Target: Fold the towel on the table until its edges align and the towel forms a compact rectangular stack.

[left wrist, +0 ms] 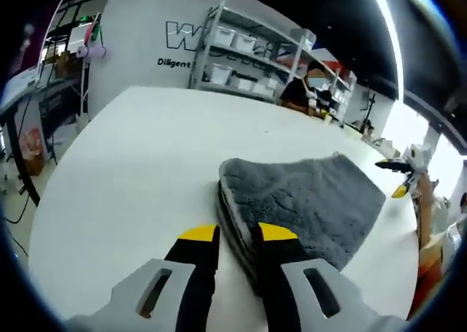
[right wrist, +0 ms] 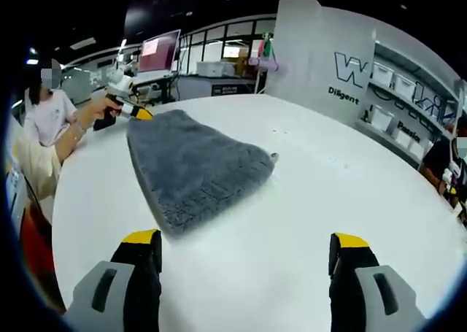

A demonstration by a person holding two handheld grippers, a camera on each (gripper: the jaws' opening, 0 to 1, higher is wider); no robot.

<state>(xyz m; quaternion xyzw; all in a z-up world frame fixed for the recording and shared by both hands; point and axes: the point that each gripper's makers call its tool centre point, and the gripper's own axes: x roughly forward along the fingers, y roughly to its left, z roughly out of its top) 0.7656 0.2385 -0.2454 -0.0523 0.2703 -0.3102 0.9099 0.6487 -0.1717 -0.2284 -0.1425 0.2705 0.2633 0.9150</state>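
The grey towel (left wrist: 303, 204) lies folded on the white table (left wrist: 139, 164), plush and fuzzy on top, and in the left gripper view its near edge shows several stacked layers, so it is already a thick, roughly rectangular pad with one rounded corner pointing toward the camera. The left gripper (left wrist: 237, 241) is right at that layered corner, its 2 yellow-tipped jaws set narrowly on either side of the folded edge, the right jaw pressed against the stack and the left jaw on the bare table just beside it; whether the corner is truly pinched between them I cannot tell. Over in the right gripper view the same towel (right wrist: 193, 168) reads flatter, a wedge of grey tapering to a rounded point, with no layering to be seen from this angle. The right gripper (right wrist: 244, 253) hovers over bare tabletop near the towel's edge, its 2 jaws spread wide apart with nothing between them. This view also catches the other gripper (right wrist: 125, 107) at the towel's far corner, held in a person's hand (right wrist: 101, 107). The left gripper view picks up the right gripper (left wrist: 403, 173) past the towel's far side, and beyond the table a grey wall with lettering and metal shelves (left wrist: 248, 55) stacked with white bins.
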